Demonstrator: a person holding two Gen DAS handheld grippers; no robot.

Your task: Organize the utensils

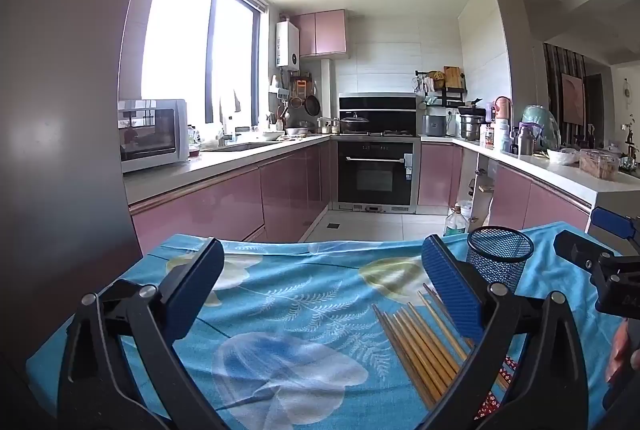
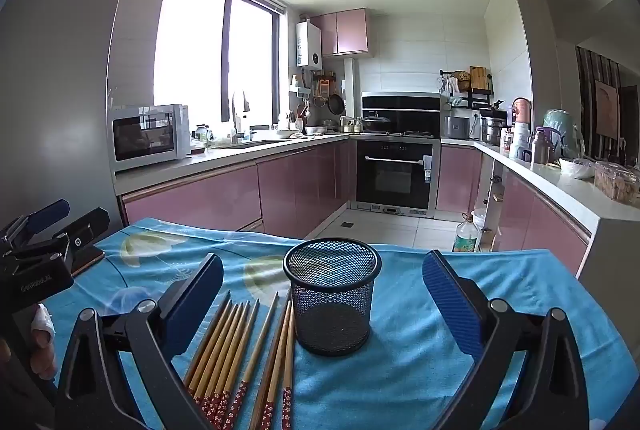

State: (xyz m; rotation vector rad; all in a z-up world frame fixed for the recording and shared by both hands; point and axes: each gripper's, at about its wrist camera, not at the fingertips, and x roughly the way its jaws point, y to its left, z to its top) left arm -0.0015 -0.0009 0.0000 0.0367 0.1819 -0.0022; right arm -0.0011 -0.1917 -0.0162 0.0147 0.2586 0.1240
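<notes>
Beside chopsticks [image 2: 240,342], empty mesh cup [image 2: 332,294]

Left half of the counter [image 1: 304,294] is bare blue cloth, open for passage. On the right half, the mesh cup [image 2: 332,294] stands upright with the chopsticks [image 2: 240,346] lying just beside it on its left, one pair close against its base. Cloth right of the cup is bare.

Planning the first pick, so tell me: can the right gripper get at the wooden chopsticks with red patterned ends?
Probably yes. The right gripper is open and empty, and the chopsticks lie uncovered on the cloth beside the black mesh cup, nothing over them.
</notes>
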